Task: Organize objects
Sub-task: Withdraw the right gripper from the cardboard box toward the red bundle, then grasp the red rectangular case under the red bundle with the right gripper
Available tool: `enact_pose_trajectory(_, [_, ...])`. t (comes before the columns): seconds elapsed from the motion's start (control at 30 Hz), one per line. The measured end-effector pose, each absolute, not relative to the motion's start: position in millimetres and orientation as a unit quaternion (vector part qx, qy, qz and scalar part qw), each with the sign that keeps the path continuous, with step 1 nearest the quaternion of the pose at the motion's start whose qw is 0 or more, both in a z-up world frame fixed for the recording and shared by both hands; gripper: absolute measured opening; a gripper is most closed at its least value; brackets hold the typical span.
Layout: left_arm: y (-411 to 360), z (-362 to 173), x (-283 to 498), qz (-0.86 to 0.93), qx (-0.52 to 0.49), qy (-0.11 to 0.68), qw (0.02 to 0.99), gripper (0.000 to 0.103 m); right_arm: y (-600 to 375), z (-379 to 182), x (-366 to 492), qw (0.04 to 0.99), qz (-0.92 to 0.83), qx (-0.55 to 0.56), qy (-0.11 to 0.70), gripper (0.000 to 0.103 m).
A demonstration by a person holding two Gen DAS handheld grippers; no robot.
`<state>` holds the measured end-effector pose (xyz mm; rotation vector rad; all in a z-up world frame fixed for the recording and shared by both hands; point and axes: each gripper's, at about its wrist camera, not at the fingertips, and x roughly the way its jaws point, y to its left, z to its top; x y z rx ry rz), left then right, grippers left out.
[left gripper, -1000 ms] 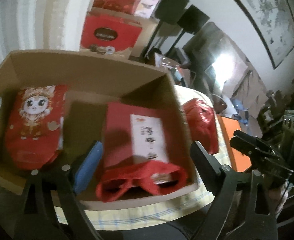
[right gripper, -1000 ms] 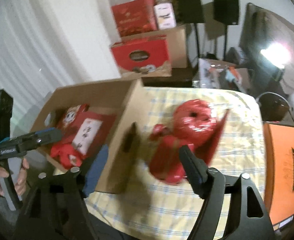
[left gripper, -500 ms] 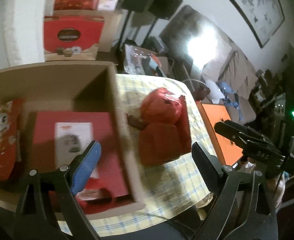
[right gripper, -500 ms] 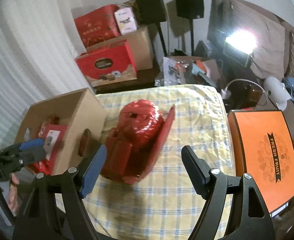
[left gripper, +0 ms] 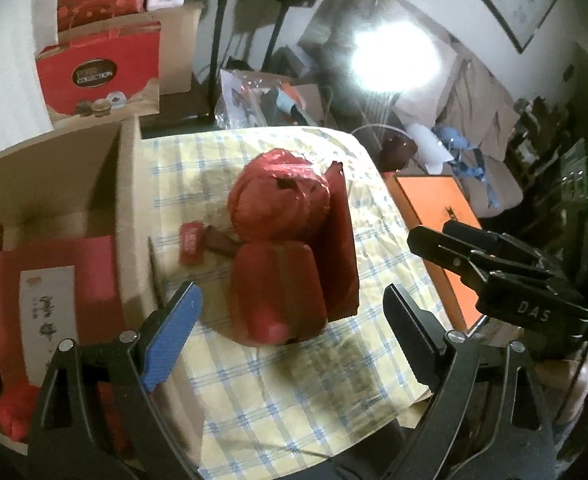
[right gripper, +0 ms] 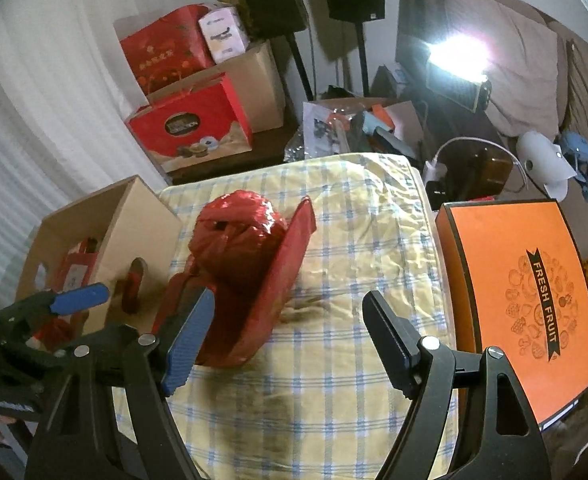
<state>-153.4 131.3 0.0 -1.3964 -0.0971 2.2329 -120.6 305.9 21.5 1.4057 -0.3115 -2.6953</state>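
We've got a pile of shiny red packages [right gripper: 246,276] sitting on the yellow checked tablecloth [right gripper: 333,400], right beside the cardboard box [right gripper: 106,224]. An orange fruit box [right gripper: 521,292] lies at the far edge. Our left view shows a small red packet [left gripper: 190,242] the right view doesn't. Left gripper [left gripper: 290,332] and right gripper [right gripper: 286,340]: jaws wide apart, nothing in them.

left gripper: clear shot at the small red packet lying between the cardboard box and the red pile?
Probably yes. The left gripper is open and empty, and the small red packet lies exposed on the checked cloth. It's tight though: the cardboard box wall and the red pile flank it closely.
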Motion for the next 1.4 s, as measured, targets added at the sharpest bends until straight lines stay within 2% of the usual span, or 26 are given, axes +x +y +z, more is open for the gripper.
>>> enact_pose_trajectory(0.27, [151, -13, -160, 0.821, -0.518, -0.020, 0.239, 0.091, 315, 17, -125, 0.042, -0.879, 0.462, -0.110, 0.075])
enact_pose_trajectory(0.37, [155, -19, -162, 0.821, -0.519, -0.013, 0.237, 0.091, 317, 17, -125, 0.047, -0.880, 0.459, -0.111, 0.070])
enact_pose_trajectory(0.43, [157, -21, -163, 0.820, -0.520, -0.005, 0.239, 0.089, 318, 18, -127, 0.050, -0.881, 0.457, -0.112, 0.064])
enact_pose_trajectory(0.6, [165, -27, -164, 0.822, -0.521, 0.020, 0.229, 0.077, 318, 17, -133, 0.060, -0.878, 0.459, -0.122, 0.057])
enact_pose_trajectory(0.87, [176, -39, -168, 0.824, -0.526, 0.052, 0.203, 0.072, 309, 12, -134, 0.077, -0.874, 0.463, -0.124, 0.057])
enact_pose_trajectory(1.17, [175, -53, -177, 0.816, -0.546, 0.045, 0.187, 0.070, 305, 9, -128, 0.086, -0.872, 0.464, -0.128, 0.057])
enact_pose_trajectory(1.23, [174, -52, -178, 0.822, -0.538, 0.049, 0.179, 0.061, 305, 8, -126, 0.087, -0.872, 0.464, -0.129, 0.057])
enact_pose_trajectory(1.4, [172, -52, -177, 0.822, -0.537, 0.048, 0.184, 0.060, 308, 8, -120, 0.085, -0.872, 0.464, -0.131, 0.057])
